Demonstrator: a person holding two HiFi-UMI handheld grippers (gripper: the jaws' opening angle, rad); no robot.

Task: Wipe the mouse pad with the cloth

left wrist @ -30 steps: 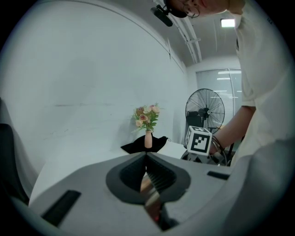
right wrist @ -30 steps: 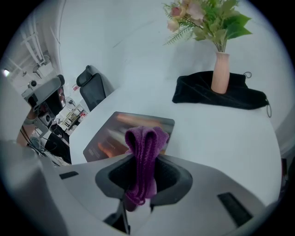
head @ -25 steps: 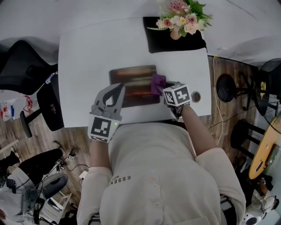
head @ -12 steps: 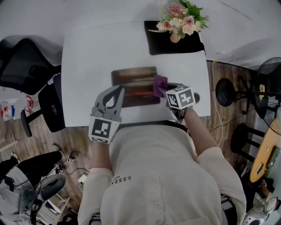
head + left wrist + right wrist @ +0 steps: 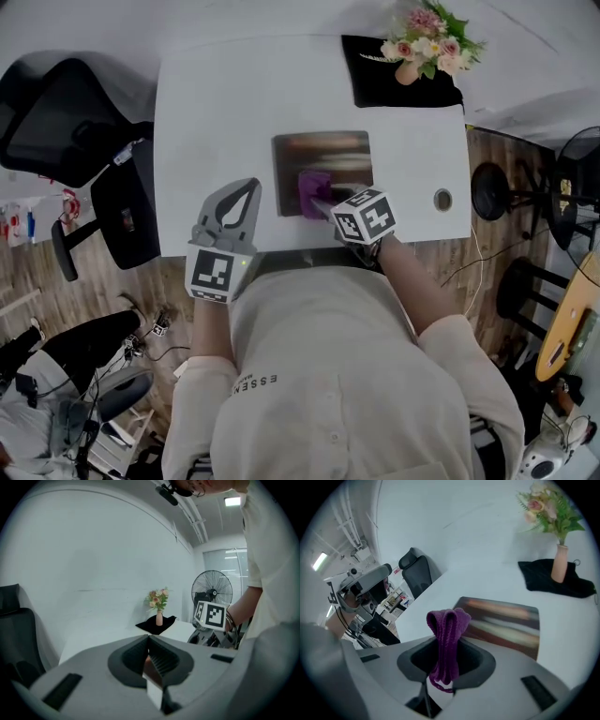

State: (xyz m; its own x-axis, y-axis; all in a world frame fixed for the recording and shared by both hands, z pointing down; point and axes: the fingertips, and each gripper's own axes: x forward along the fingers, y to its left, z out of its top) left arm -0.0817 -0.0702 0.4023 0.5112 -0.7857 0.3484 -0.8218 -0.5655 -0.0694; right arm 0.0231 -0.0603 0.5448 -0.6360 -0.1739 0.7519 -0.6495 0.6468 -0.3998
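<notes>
Cloth point(image 5: 313, 192) now farther left on mouse pad point(image 5: 330, 150), partly inside right claw point(image 5: 444, 665).

cloth point(image 5: 446, 634): purple knit fabric, ribbed
mouse pad point(image 5: 502, 620): smooth printed surf., sl. sheen
worktop point(image 5: 216, 112): white, matt, smooth

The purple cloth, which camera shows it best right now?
The right gripper view: the purple cloth sits close up, folded and pinched between the jaws, with the mouse pad just beyond. The head view shows it small, at the pad's near edge. The left gripper view doesn't show it.
</notes>
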